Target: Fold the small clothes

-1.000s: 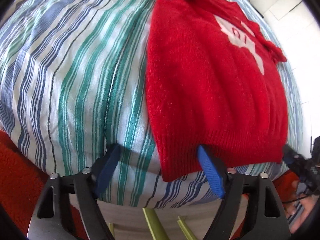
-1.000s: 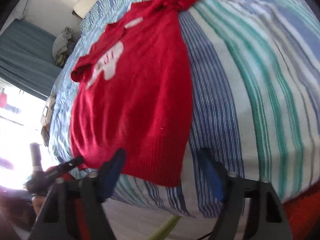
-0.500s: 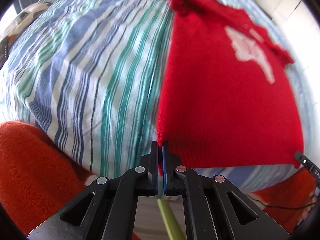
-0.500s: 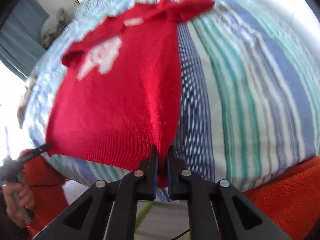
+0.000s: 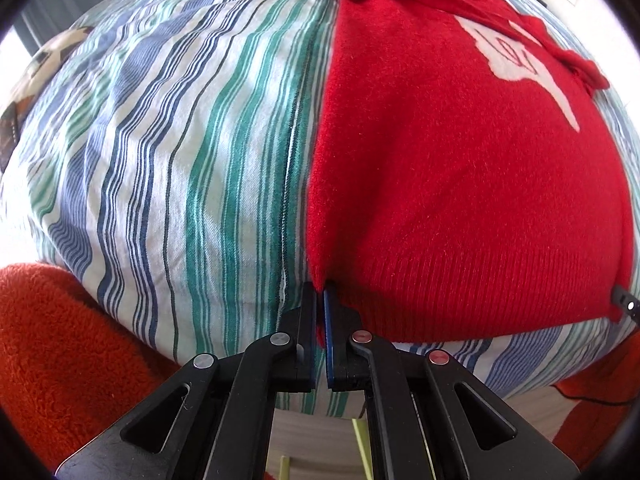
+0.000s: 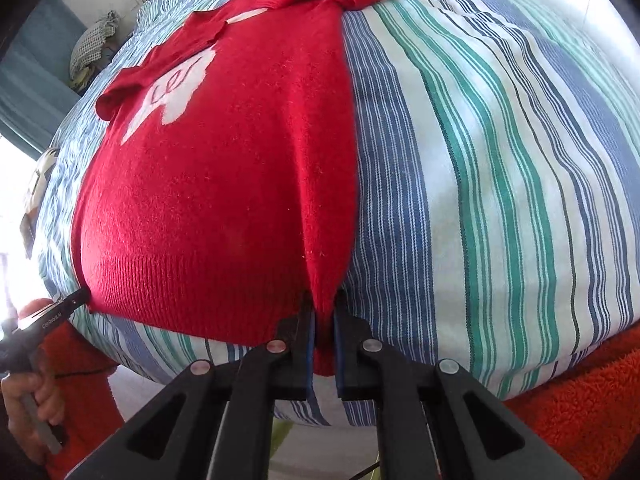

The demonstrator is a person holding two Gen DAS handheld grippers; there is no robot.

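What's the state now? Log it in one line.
stage: hem grasped | left gripper: shut on sweater hem corner | right gripper: shut on other hem corner | sweater: flat on bed

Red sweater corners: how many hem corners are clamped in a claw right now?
2. The left claw pinches the red sweater at one hem corner; the right claw pinches the other. Both corners lie at the near edge of the striped bed cover.
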